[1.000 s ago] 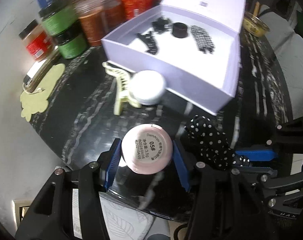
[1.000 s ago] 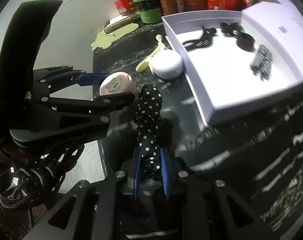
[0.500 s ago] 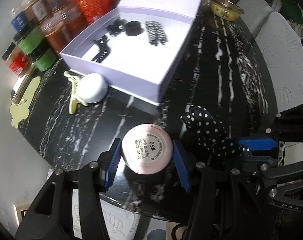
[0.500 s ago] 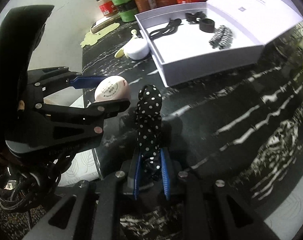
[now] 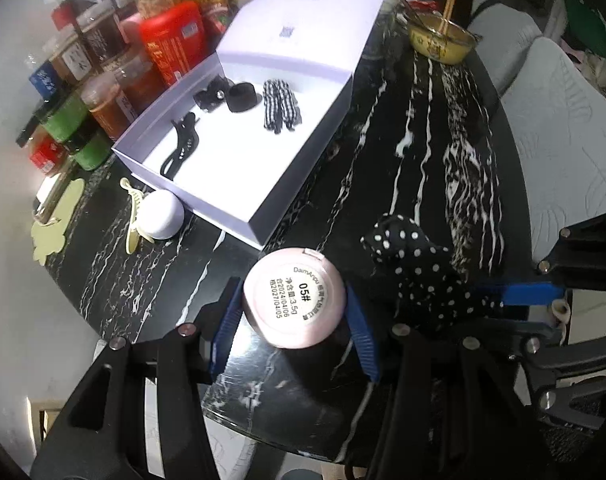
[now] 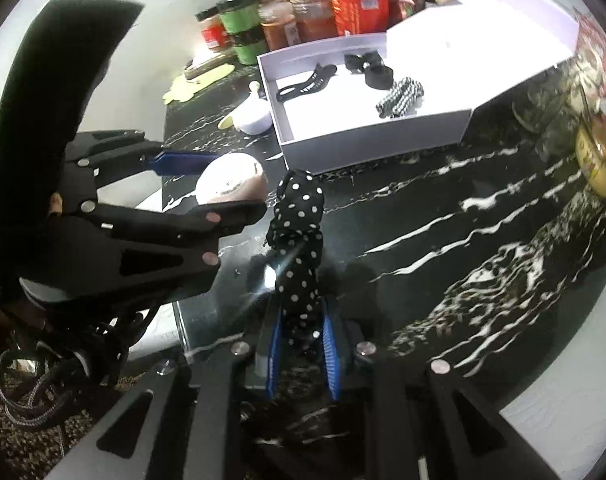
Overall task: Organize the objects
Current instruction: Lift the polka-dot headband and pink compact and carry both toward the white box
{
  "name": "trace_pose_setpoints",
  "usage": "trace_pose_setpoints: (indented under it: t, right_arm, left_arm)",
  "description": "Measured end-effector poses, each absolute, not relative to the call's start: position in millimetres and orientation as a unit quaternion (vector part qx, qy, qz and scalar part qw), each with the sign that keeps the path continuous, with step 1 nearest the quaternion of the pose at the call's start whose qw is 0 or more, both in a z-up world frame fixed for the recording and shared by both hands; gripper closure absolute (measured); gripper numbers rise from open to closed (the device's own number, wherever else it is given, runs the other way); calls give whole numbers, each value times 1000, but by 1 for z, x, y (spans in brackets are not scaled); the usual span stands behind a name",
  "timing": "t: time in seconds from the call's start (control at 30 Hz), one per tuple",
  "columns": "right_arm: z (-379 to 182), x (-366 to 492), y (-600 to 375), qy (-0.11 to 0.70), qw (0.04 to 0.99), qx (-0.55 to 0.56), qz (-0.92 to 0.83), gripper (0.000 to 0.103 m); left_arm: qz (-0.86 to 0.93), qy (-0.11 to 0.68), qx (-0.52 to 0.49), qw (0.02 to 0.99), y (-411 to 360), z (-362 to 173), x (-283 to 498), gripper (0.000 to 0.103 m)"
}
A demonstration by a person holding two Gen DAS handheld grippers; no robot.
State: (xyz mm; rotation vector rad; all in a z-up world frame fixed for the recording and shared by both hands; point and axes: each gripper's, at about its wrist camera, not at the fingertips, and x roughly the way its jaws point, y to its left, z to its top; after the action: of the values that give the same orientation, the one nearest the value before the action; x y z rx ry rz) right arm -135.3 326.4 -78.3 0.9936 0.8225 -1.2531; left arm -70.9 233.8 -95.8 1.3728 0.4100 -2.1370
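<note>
Your left tool point(image 5: 295, 308) grips the pink compact point(image 5: 294, 303), your right tool point(image 6: 301, 344) the polka-dot scrunchie point(image 6: 299, 240), both above the surface point(image 5: 423, 160). Four accessories already sit in the white box point(image 5: 303, 168); the white case point(image 5: 162, 215) and yellow claw clip point(image 5: 132, 216) remain outside.

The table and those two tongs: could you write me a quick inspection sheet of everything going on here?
Surface: black marble-look table, white veins, glossy.
Job's things: open white box holding a black hair claw, a black band and a checked scrunchie; a yellow hair claw and a white round case lie outside, beside the box.
Clutter: jars and bottles behind the box; yellow bowl with chopsticks.
Tongs: left tongs clamp a pink round compact; right tongs clamp a black polka-dot fabric piece.
Cables: dark cord loops under the left tongs.
Surroundings: white wall; pale quilted cover beyond the table.
</note>
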Motion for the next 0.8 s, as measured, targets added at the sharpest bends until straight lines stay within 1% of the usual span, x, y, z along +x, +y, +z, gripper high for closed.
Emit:
trace_pose_setpoints:
  t: [0.1, 0.2, 0.4, 0.6, 0.8]
  right_arm:
    - [-68, -146, 333, 369, 638, 415, -534, 85]
    - [-58, -154, 340, 371, 651, 401, -527, 85]
    - [-45, -168, 341, 365, 668, 400, -511, 85]
    - [-31, -169, 333, 358, 682, 399, -497, 85]
    - [-18, -165, 318, 360, 689, 400, -485, 85]
  left_arm:
    - [-795, 171, 499, 298, 241, -86, -74, 54]
    - [-791, 171, 491, 323, 254, -76, -80, 54]
    - [-780, 184, 476, 362, 265, -55, -83, 54]
    - [-773, 174, 479, 379, 260, -37, -82, 54]
    - [-772, 180, 475, 382, 248, -28, -79, 54]
